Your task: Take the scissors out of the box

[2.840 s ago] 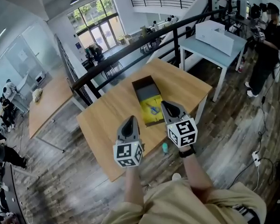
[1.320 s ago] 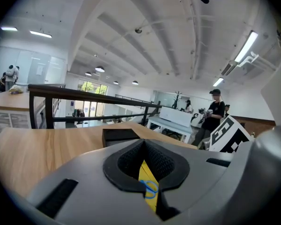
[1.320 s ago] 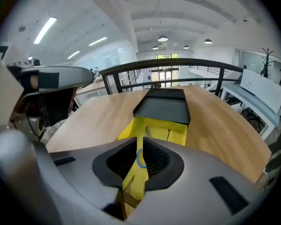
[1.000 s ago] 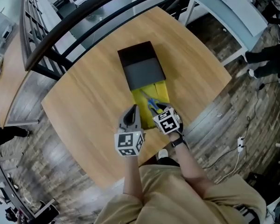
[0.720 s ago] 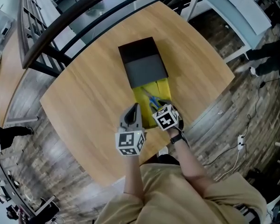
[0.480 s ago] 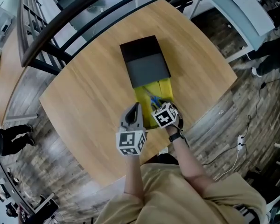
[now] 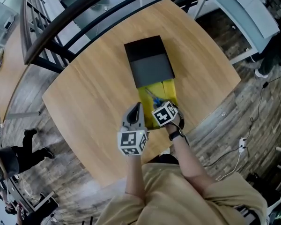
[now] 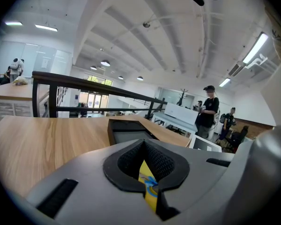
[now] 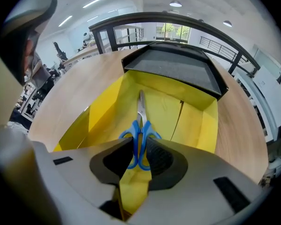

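Scissors not out yet; pickup only being lined up.

Left tool (image 8: 147, 182) hangs over the light wooden worktop (image 7: 93, 93), closed to a slit and holding nothing. The blue-handled steel scissors (image 9: 140, 135) lie flat in the yellow cardboard box (image 7: 171, 90), whose far half sits under a black sleeve (image 7: 150, 64). Right tool (image 9: 136, 161) dips into the box, narrowly parted, with the handle loops in line with its gap. Grip and lift-out remain, by my reading. Pad-to-loop contact is unclear. In the head view the marker cube (image 7: 165, 114) hides that tool's tips, and whatever lies under the sleeve is unseen.
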Action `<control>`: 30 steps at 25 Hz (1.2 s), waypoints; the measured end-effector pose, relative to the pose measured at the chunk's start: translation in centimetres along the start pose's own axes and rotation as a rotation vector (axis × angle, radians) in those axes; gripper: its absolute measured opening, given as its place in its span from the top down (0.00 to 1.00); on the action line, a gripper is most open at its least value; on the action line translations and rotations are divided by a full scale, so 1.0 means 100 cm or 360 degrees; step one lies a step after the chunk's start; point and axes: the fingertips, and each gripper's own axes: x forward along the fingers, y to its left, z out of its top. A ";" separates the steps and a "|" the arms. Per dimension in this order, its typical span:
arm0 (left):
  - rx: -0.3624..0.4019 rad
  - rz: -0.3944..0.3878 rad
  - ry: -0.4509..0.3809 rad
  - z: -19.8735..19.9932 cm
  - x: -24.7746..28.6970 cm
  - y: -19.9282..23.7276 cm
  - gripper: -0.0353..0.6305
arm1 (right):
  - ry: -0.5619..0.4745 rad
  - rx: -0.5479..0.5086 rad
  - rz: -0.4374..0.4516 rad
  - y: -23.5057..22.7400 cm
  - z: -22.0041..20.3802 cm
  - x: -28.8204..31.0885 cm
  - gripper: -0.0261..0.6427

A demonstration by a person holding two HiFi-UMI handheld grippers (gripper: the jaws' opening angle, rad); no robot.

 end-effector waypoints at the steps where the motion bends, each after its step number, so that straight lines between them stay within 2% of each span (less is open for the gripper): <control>1: 0.0002 0.0002 -0.0003 0.001 -0.001 0.000 0.94 | -0.0011 0.0009 0.0002 0.000 -0.001 -0.001 0.83; 5: 0.0013 0.0007 -0.0028 0.006 -0.008 0.000 0.94 | -0.0103 0.0035 -0.0046 -0.001 0.000 -0.012 0.83; 11: -0.0066 0.0025 -0.0079 0.016 -0.020 -0.007 0.94 | -0.0255 0.0119 -0.0086 0.000 0.002 -0.045 0.83; 20: 0.0038 0.0038 -0.0205 0.052 -0.044 -0.033 0.94 | -0.0572 0.0242 -0.0189 -0.021 0.014 -0.121 0.83; 30: 0.0196 0.0046 -0.0309 0.101 -0.087 -0.066 0.94 | -0.0967 0.0339 -0.0261 -0.031 0.031 -0.244 0.83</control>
